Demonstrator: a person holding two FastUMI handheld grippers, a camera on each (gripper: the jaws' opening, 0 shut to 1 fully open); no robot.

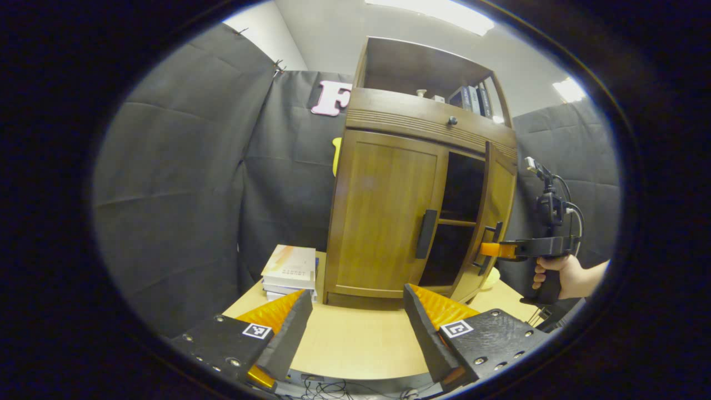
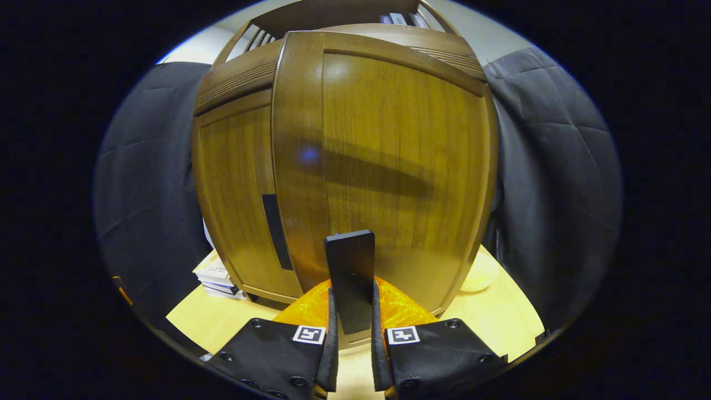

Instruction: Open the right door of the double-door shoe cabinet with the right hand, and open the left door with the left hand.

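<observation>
A brown wooden shoe cabinet [image 1: 389, 211] stands on a light table. Its left door [image 1: 383, 216] is closed, with a dark vertical handle [image 1: 426, 233]. Its right door [image 1: 497, 222] is swung partly outward, showing a dark interior. In the left gripper view my right gripper [image 1: 489, 249], held by a hand, grips that door's handle [image 1: 489, 247]. In the right gripper view my right gripper [image 2: 351, 319] is shut on the dark handle [image 2: 350, 278] of the right door [image 2: 389, 166]. My left gripper [image 1: 355, 328] hangs open above the table, well short of the left door.
A stack of books [image 1: 290, 271] lies on the table [image 1: 355, 344] left of the cabinet. A pale round object [image 2: 480, 273] sits by the cabinet's right foot. Books stand on the cabinet's open top shelf [image 1: 472, 99]. Black cloth walls surround the table.
</observation>
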